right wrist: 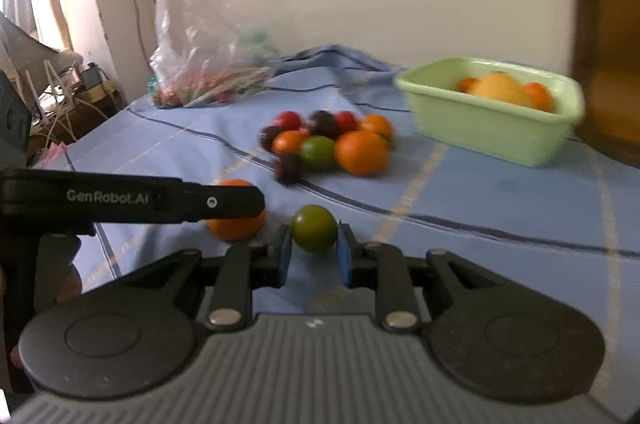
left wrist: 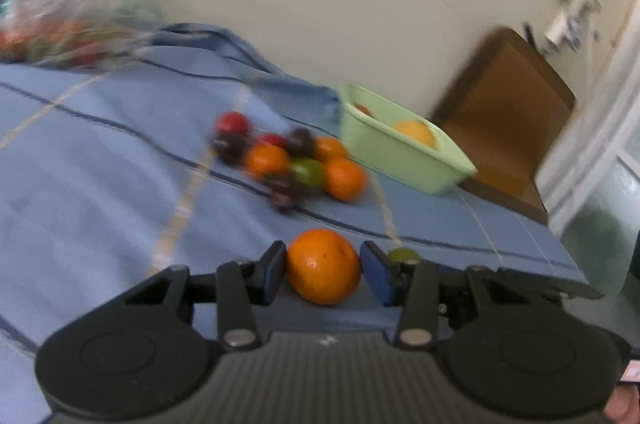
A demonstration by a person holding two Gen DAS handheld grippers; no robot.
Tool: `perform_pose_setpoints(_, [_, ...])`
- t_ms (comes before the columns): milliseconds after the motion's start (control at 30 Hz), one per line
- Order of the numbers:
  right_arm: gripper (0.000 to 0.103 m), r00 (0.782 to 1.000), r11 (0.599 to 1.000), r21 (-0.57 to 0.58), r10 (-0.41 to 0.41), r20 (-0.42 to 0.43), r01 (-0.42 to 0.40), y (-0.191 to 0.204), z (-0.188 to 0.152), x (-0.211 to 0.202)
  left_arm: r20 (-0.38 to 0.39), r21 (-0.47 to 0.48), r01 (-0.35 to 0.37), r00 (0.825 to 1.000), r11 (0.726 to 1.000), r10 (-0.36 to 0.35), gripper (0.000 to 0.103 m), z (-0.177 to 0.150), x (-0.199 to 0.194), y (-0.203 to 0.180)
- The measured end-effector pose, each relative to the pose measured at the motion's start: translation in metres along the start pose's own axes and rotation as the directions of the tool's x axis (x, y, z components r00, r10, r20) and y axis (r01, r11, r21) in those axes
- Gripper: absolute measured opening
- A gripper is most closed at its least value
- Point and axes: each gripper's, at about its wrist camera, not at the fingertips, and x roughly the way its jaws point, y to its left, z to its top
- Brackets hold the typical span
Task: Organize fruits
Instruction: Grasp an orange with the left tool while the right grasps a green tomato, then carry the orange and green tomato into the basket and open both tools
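In the left wrist view an orange (left wrist: 323, 266) rests on the blue striped cloth (left wrist: 100, 152) with my left gripper (left wrist: 324, 258) shut on it, both blue pads against its sides. A small green fruit (right wrist: 314, 228) sits in my right gripper (right wrist: 314, 246), which is shut on it. The two grippers are side by side; the left one's black finger (right wrist: 216, 202) covers the top of the orange (right wrist: 236, 229). Beyond lies a pile of oranges, red, dark and green fruits (right wrist: 332, 140). A pale green tub (right wrist: 488, 130) at the back right holds a yellow fruit and oranges.
A clear plastic bag (right wrist: 192, 64) with more produce lies at the back left by the wall. A brown wooden chair (left wrist: 508, 112) stands past the tub. The table's right edge (left wrist: 560, 264) drops off close to my left gripper.
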Motion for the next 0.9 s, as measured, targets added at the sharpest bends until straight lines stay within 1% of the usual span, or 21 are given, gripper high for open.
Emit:
perform_pose_setpoints(133, [0.027, 0.997, 0.998, -0.005, -0.064, 0.031, 0.064, -0.018, -0.009, -0.021, -0.017, 0.048, 0.015, 1.000, 0.999, -0.014, 0.042, -0.005, 0.015, -0.031])
perform_pose_setpoints(267, [0.027, 0.993, 0.995, 0.044, -0.093, 0.075, 0.090, -0.040, -0.011, -0.035, -0.049, 0.042, 0.059, 0.997, 0.997, -0.057, 0.041, 0.006, 0.031, -0.048])
perform_pose_setpoints(333, [0.027, 0.987, 0.992, 0.068, -0.109, 0.119, 0.102, -0.051, -0.004, -0.038, -0.038, 0.054, 0.068, 0.997, 0.996, -0.066, 0.041, 0.020, 0.039, -0.058])
perform_pose_setpoints(433, [0.027, 0.971, 0.987, 0.107, -0.137, 0.195, 0.118, -0.070, 0.013, -0.036, 0.011, 0.070, 0.078, 0.997, 0.995, -0.079, 0.041, 0.047, 0.049, -0.066])
perform_pose_setpoints(567, [0.027, 0.951, 0.978, 0.151, -0.180, 0.253, 0.145, -0.096, 0.040, -0.021, 0.044, 0.055, 0.082, 0.995, 0.995, -0.085, 0.041, 0.086, 0.074, -0.073])
perform_pose_setpoints(633, [0.027, 0.945, 0.975, 0.149, -0.197, 0.261, 0.162, -0.106, 0.050, -0.009, 0.041, 0.048, 0.078, 0.996, 0.996, -0.080, 0.042, 0.101, 0.088, -0.072])
perform_pose_setpoints(733, [0.027, 0.943, 0.971, 0.138, -0.225, 0.247, 0.196, -0.118, 0.056, 0.008, 0.018, 0.042, 0.047, 0.999, 0.998, -0.048, 0.042, 0.119, 0.117, -0.069])
perform_pose_setpoints(833, [0.029, 0.943, 0.967, 0.140, -0.240, 0.232, 0.211, -0.127, 0.057, 0.020, -0.011, 0.027, 0.030, 0.999, 0.999, -0.030, 0.041, 0.125, 0.138, -0.064])
perform_pose_setpoints(900, [0.030, 0.938, 0.964, 0.141, -0.254, 0.236, 0.226, -0.130, 0.055, 0.023, -0.021, 0.030, 0.021, 1.000, 0.999, -0.020, 0.041, 0.127, 0.149, -0.064])
